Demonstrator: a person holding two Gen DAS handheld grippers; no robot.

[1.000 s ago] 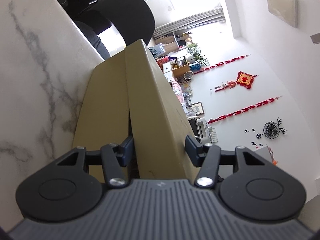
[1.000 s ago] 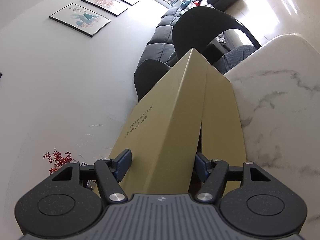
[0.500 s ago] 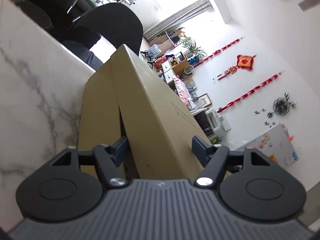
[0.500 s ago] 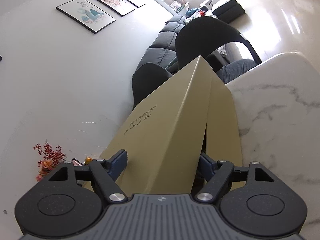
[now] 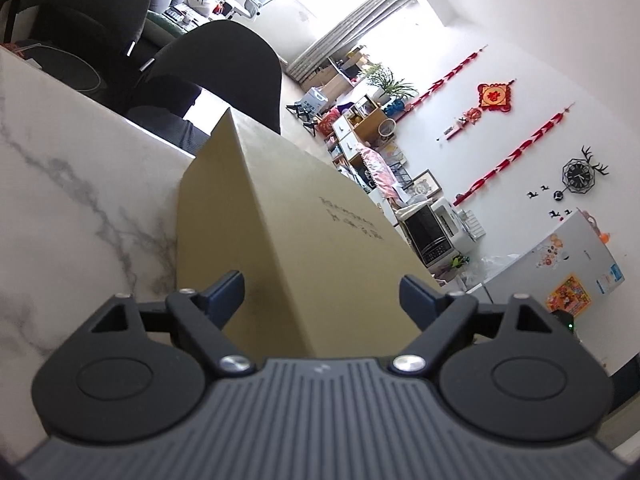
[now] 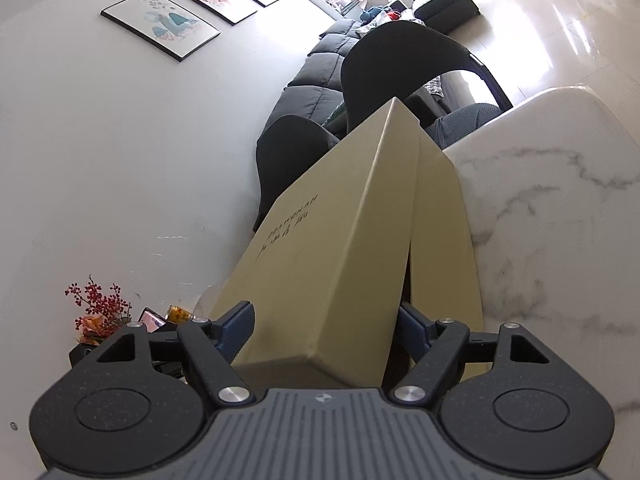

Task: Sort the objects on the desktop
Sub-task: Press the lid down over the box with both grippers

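The cardboard box [image 5: 304,240] sits centre frame on the marble worktop [image 5: 80,208], lid lowered. Left tool [image 5: 321,292] has just been opening; its jaws stand clear of the lid. Right tool [image 6: 326,326] straddles the lid, wide; contact unclear. Sorting appears nearly complete.

You face white walls: red hangings [image 5: 516,156], a clock [image 5: 578,176], three prints [image 6: 160,24], black chairs [image 5: 224,68], glossy floor [image 6: 560,20].
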